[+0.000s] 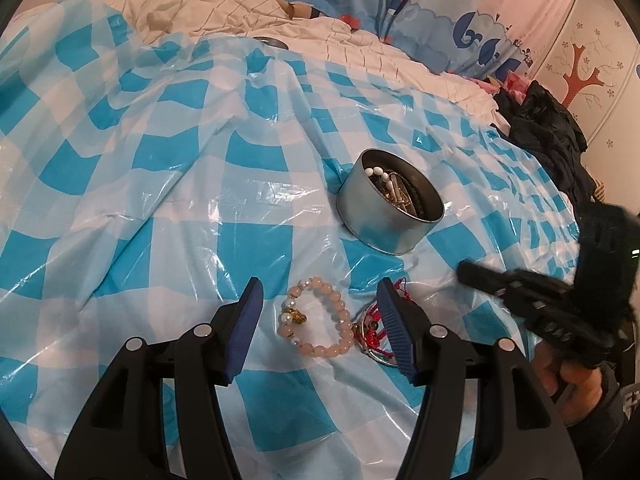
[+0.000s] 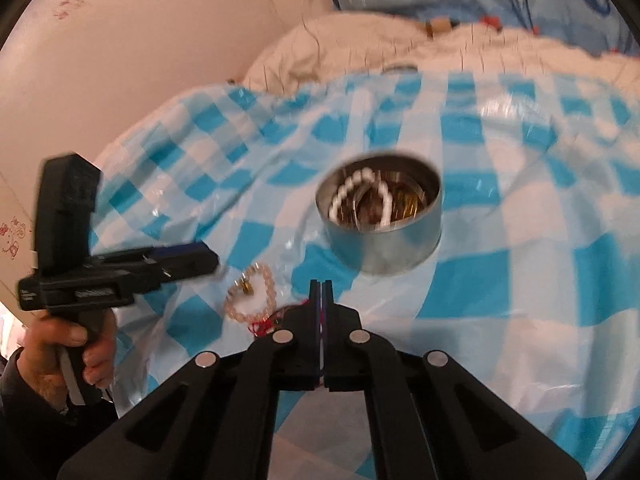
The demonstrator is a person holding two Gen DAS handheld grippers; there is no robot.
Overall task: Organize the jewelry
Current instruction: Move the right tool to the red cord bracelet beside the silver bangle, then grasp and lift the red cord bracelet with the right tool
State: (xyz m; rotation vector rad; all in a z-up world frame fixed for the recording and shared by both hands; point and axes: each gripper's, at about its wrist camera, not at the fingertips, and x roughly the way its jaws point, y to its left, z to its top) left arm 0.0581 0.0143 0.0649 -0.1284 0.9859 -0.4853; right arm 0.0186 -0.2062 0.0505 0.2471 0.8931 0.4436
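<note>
1. Straddling the pink bead bracelet (image 1: 316, 316), the left gripper (image 1: 320, 300) is wide open and holds nothing.
2. Bracelet lies flat, near the tin (image 1: 384, 216), on its near side.
3. Right gripper (image 2: 321, 286) is closed; whether it holds anything, I cannot tell.
4. Left is nearer.

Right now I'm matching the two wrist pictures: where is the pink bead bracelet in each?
Left wrist: pink bead bracelet lies low centre, between the open left gripper fingers.
Right wrist: bracelet lies lower left of centre.
Shared landmark: the round metal tin, beyond it.
</note>
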